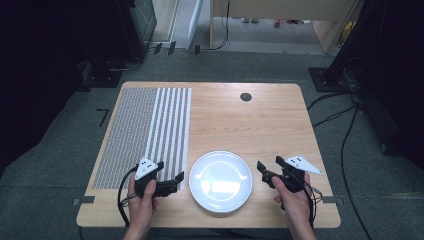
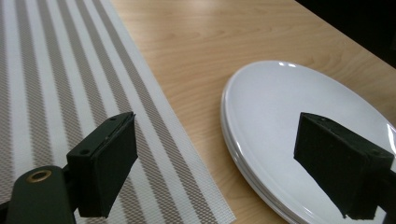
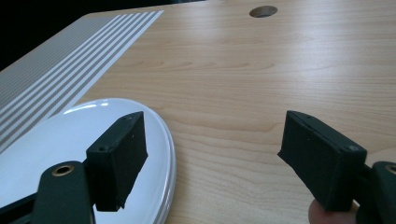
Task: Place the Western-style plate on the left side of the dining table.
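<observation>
Right gripper [image 3: 212, 158] with black jaws spread wide and nothing between them, round white ceramic plate [image 3: 60, 135] at near left behind the left jaw, pale wooden table [image 3: 243, 70] beyond, grey-and-white striped woven placemat [image 3: 60, 70] far left, dark round hole [image 3: 263, 11] at far edge

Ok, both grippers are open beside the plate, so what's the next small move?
Probably ease both inward onto the white plate's rim: the left gripper and the right gripper flank it, jaws apart and empty, neither touching it yet.
</observation>
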Tool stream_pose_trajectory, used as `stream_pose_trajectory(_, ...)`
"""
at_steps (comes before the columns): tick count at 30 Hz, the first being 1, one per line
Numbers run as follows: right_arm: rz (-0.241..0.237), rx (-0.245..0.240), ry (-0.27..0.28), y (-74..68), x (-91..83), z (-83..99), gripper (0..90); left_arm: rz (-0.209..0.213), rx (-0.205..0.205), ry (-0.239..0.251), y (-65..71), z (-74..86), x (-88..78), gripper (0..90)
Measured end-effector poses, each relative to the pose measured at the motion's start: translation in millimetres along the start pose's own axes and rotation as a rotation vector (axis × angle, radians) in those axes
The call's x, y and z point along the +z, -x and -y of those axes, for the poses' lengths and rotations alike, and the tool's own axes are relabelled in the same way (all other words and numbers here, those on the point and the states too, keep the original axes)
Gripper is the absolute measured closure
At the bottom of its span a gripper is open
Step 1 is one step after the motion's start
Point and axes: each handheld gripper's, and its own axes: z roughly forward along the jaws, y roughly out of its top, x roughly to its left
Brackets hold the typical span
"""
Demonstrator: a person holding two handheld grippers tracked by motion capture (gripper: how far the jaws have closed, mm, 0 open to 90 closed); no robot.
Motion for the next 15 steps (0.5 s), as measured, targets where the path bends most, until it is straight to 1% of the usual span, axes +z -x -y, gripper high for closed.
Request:
stream_pose_trajectory(1,0.004,-0.027,0.000,-2.8,1.8,5.8,22.2,0.016,0.000,0.000,2.1,6.3,3.3,13.3)
stream_pose_trajectory(2,0.009,-0.039,0.006,-3.8,2.1,8.2,22.2,0.016,0.000,0.000,2.1,6.3,3.3,13.2)
stream_pose_trajectory(3,0.009,-0.039,0.006,-3.8,2.1,8.2,22.2,0.029,-0.007,-0.004,3.1,11.4,5.7,13.2)
stream_pose_trajectory(4,0.014,-0.057,0.003,-7.1,3.8,14.2,22.4,0.040,-0.003,-0.024,5.5,18.1,9.8,13.2)
stream_pose_trajectory(5,0.004,-0.058,0.001,-8.3,5.2,16.7,23.5,0.044,0.007,-0.040,7.5,21.7,12.2,13.2)
stream_pose_trajectory(6,-0.008,-0.058,-0.004,-9.3,6.4,19.0,26.8,0.052,0.020,-0.055,9.0,24.7,14.2,13.2)
stream_pose_trajectory(7,-0.008,-0.058,-0.004,-9.3,6.4,19.0,26.8,0.052,0.020,-0.055,9.0,24.7,14.2,13.2)
stream_pose_trajectory(8,-0.022,-0.046,0.013,-11.5,7.1,24.0,40.9,0.073,0.030,-0.079,10.1,28.5,17.0,13.2)
stream_pose_trajectory(9,-0.029,-0.049,0.023,-12.1,6.7,25.4,44.7,0.073,0.030,-0.079,10.1,28.5,17.0,13.2)
stream_pose_trajectory(10,-0.032,-0.058,0.026,-13.7,6.7,26.7,51.1,0.071,0.035,-0.084,9.3,29.0,17.7,13.2)
stream_pose_trajectory(11,-0.041,-0.064,0.020,-14.2,7.0,26.7,54.4,0.068,0.035,-0.083,8.4,28.9,18.0,13.2)
stream_pose_trajectory(12,-0.076,-0.057,0.000,-14.5,8.0,26.2,56.0,0.074,0.031,-0.079,5.9,28.5,17.9,13.2)
stream_pose_trajectory(14,-0.101,-0.030,-0.031,-15.1,9.3,26.6,58.5,0.078,0.014,-0.077,2.3,28.0,17.5,13.2)
stream_pose_trajectory(15,-0.107,-0.020,-0.040,-15.4,9.7,27.1,59.1,0.086,0.012,-0.082,1.1,28.2,17.1,13.2)
